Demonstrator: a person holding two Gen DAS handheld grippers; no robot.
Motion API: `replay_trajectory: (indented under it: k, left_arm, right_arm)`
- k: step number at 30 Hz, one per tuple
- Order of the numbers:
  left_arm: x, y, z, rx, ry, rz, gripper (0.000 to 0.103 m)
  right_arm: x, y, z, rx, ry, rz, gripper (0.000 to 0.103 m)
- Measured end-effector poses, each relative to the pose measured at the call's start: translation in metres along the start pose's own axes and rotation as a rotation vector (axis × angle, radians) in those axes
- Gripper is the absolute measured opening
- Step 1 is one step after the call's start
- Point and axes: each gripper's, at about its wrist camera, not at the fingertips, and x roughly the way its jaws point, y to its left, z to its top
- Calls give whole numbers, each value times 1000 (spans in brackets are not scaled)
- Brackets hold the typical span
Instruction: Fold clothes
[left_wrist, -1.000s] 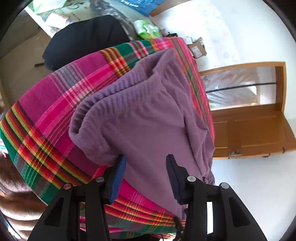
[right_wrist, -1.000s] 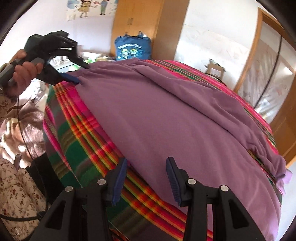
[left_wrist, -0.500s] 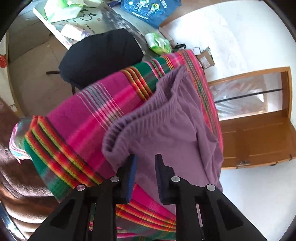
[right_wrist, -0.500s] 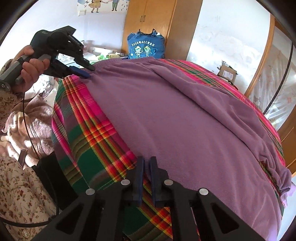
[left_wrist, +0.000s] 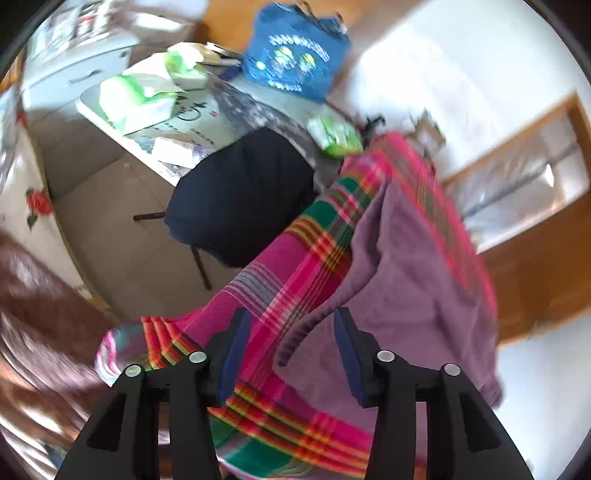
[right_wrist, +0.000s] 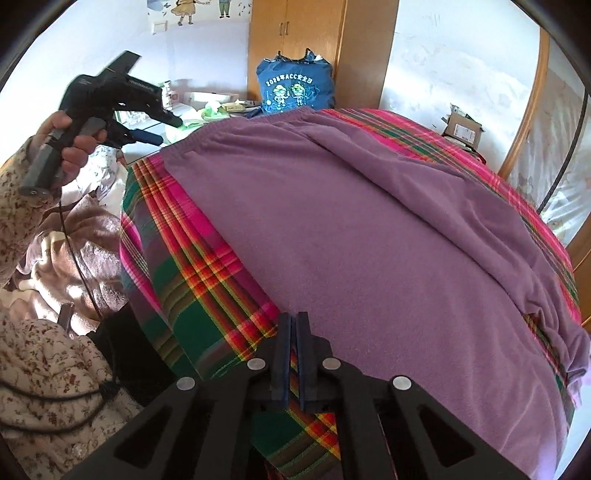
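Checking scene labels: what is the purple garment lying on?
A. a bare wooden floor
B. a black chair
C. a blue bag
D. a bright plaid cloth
D: the purple garment is spread flat over the pink, green and red plaid cloth, which shows along its edges.

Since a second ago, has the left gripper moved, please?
Yes: the left gripper, opening, has lifted off the purple fleece garment toward the white wall.

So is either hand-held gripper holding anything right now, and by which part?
The left hand-held gripper, jaws opening, is in the air holding nothing. The right hand-held gripper is shut at the purple garment's near edge; whether it pinches cloth cannot be told.
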Motion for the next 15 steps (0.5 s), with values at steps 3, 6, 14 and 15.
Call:
replay_trajectory:
  k: [3,6,14,15]
  left_arm:
    - [8,0,-1,15,48,-21,49]
    - [8,-8,-4,61,52,-25,50]
    - [13,-19,-13,142,106,-58,38]
    - [14,-19,-13,146,112,-59,28]
  right_arm:
    - [-3,-7,2,35,-6,26,3]
    - [0,-9,4,58,-7,33,3]
    - [0,-13,2,107,-15,59,3]
    - [-1,-13,3,109,-18,58,3]
